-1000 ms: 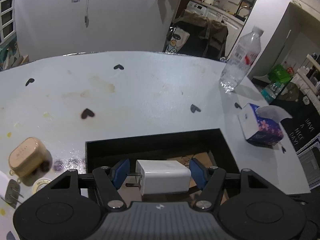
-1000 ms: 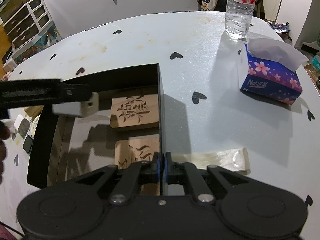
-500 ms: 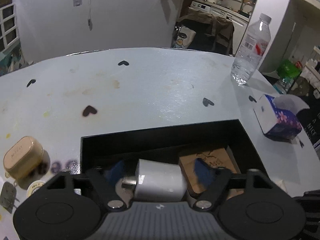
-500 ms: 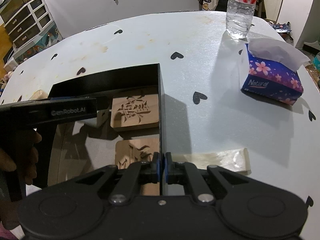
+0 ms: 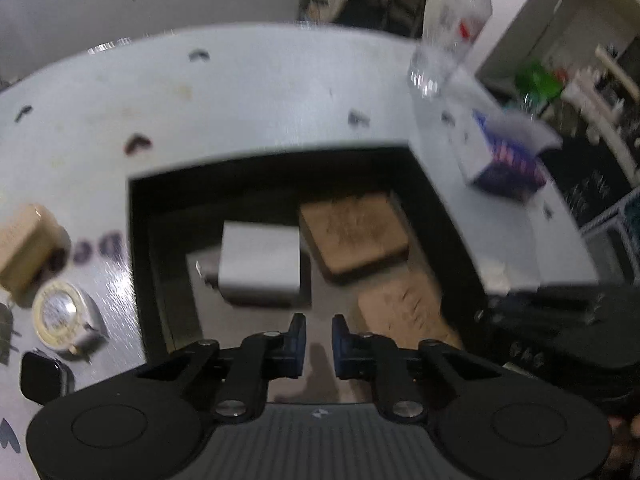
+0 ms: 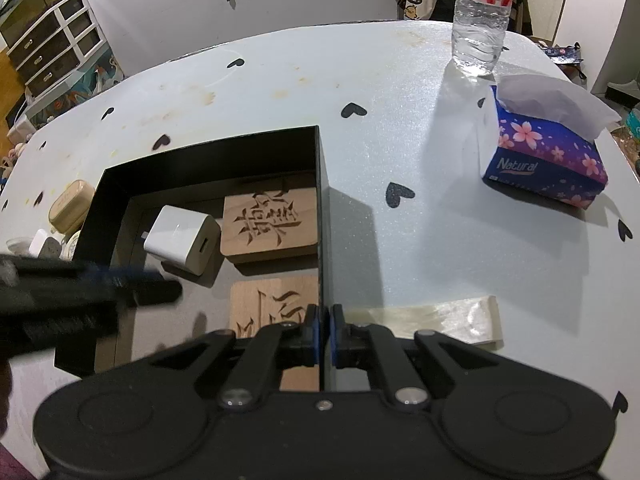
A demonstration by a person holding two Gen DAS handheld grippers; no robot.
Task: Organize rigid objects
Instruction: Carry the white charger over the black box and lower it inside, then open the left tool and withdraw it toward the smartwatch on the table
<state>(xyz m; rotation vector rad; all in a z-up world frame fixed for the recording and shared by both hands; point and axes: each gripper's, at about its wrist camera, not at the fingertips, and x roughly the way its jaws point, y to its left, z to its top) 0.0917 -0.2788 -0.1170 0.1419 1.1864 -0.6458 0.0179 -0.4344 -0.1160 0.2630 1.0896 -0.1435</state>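
Right claw (image 6: pixel 324 330) pinches the box (image 6: pixel 320 184) wall; charger (image 6: pixel 182 239) lies inside.

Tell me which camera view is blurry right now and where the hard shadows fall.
Left wrist view: motion-blurred all over; the white charger in the black box and the bottle look smeared. Right wrist view: sharp, except the left gripper streaking in; the tissue box and box wall cast hard shadows on the table, edges bent by fisheye.

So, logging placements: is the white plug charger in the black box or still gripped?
In: white plug charger lies on black box's floor, ungripped.
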